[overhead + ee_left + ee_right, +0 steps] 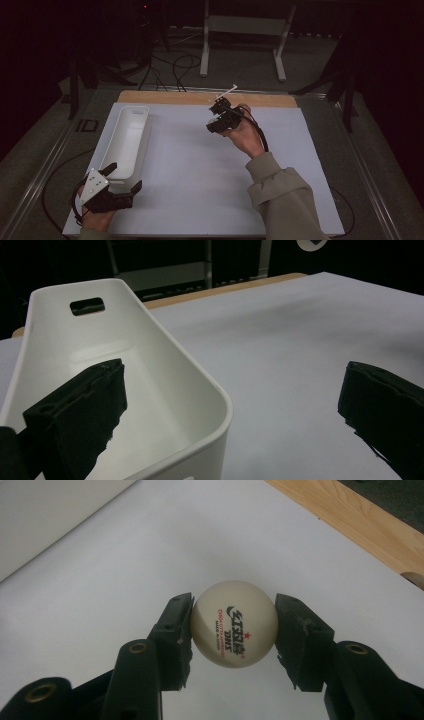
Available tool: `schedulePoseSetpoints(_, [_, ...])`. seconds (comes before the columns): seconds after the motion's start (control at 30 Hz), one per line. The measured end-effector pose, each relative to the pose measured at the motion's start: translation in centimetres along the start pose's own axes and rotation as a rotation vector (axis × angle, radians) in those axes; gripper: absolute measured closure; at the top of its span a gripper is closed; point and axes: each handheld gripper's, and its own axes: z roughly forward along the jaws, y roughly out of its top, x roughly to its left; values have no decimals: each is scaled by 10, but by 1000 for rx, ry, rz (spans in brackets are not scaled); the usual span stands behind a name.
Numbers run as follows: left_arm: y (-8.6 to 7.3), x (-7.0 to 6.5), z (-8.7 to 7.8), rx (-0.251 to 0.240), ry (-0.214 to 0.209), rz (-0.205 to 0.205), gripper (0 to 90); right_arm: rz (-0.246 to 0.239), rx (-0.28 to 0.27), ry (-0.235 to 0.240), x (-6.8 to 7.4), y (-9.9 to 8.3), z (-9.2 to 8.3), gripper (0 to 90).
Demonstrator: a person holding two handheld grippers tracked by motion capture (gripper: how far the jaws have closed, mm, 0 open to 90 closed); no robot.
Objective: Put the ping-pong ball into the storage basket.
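Nearest the person, at the lower left of the high view, the left gripper (123, 181) sits low with its jaws spread wide and nothing between them. They straddle the near end of the white tray (120, 150): in the left gripper view one jaw hangs inside the tray (210, 390) at lower left, the other stands out over the white sheet at lower right. I'd guess it waits there to steady the tray, or simply to mark where the drop should go.

Further up, just right of centre in the high view, the right gripper (218, 114) is raised above the white table cover (200, 180), the sleeve reaching in from the lower right. In the right gripper view its jaws are clamped on a cream table-tennis ball (234, 623), one pad on each side at the ball's widest part, the printed logo facing the camera. That centred pinch keeps a light, round thing from squirting out.

Beyond it, the wooden table edge (200, 97) runs across the top.
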Motion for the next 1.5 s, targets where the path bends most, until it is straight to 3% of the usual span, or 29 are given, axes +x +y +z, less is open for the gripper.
schedulePoseSetpoints(1.5, [-1,3,0,11,-1,-11,0,-56,-13,55,33,14,10,510])
